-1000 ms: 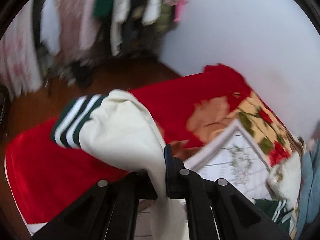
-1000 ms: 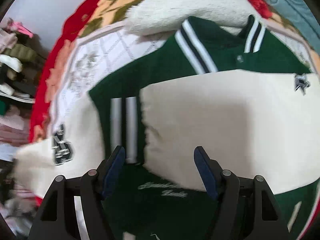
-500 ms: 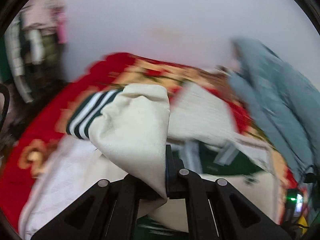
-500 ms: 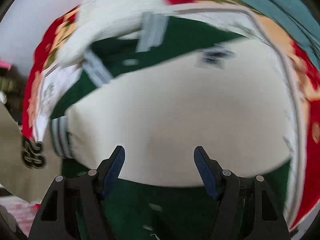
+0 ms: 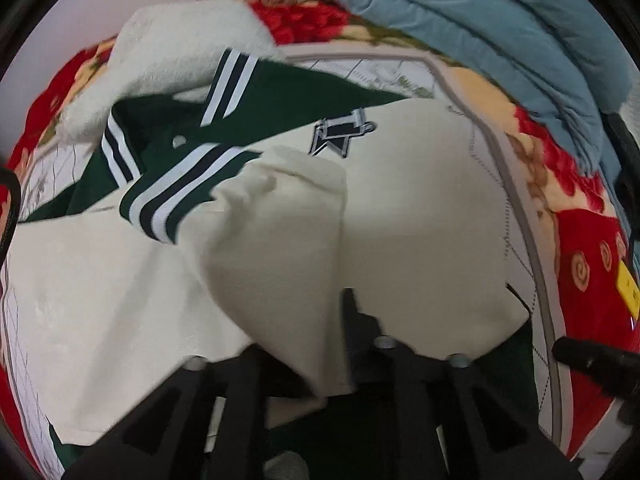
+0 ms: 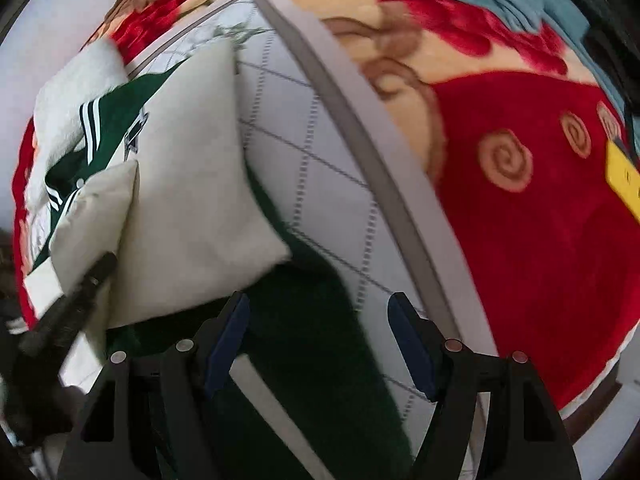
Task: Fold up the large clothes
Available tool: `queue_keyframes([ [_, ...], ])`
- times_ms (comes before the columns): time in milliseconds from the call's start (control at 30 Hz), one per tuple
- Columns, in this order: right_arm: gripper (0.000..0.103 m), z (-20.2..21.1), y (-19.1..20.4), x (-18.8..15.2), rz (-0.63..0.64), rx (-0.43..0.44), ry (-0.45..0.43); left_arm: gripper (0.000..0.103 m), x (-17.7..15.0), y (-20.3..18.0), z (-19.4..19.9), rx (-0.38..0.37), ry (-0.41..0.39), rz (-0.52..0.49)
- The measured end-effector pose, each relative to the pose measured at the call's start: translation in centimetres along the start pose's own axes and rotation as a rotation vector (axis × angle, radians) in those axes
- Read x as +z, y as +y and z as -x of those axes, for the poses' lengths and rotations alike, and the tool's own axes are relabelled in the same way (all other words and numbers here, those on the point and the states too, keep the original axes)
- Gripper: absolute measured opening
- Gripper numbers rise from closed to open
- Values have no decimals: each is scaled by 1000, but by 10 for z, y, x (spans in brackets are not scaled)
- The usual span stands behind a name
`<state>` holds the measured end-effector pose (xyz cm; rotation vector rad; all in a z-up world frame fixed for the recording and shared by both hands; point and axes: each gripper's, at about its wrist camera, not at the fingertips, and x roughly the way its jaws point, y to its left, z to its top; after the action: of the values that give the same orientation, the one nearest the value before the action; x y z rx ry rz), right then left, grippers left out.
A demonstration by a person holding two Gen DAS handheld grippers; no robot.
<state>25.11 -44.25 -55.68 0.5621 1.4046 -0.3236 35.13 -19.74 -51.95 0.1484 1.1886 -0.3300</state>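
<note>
A green and cream varsity jacket [image 5: 420, 208] lies on a white quilted mat [image 6: 320, 152] on the bed. My left gripper [image 5: 340, 320] is shut on the jacket's cream sleeve [image 5: 280, 248], whose striped green cuff [image 5: 176, 196] hangs over the jacket's body. My right gripper [image 6: 316, 340] is open and empty, low over the jacket's green hem [image 6: 312, 340] near the mat's grey edge. The left gripper and the held sleeve [image 6: 96, 220] show at the left of the right wrist view.
A red floral blanket [image 6: 540, 220] covers the bed under the mat. A blue padded quilt [image 5: 480, 32] lies at the far side. A white fluffy garment [image 5: 172, 60] lies beyond the jacket's collar. A yellow tag [image 6: 624, 176] shows at the right.
My left gripper has swung the held sleeve from over the bare blanket across onto the jacket's body. My right gripper has shifted right, from over the cream front to the hem and mat edge.
</note>
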Motion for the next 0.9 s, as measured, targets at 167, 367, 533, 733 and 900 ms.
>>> queue_keyframes([
  [167, 73, 13, -10, 6, -24, 70, -7, 103, -2, -9, 23, -29, -42, -42],
  [367, 73, 45, 7, 34, -36, 210, -26, 103, -3, 0, 40, 102, -38, 16],
  [533, 73, 50, 86, 48, 166, 270, 2, 103, -28, 68, 58, 452, -5, 205],
  [733, 81, 6, 232, 32, 496, 208, 29, 103, -45, 143, 19, 638, 145, 323],
  [900, 80, -47, 329, 7, 797, 24, 29, 103, -53, 177, 17, 692, 166, 353],
])
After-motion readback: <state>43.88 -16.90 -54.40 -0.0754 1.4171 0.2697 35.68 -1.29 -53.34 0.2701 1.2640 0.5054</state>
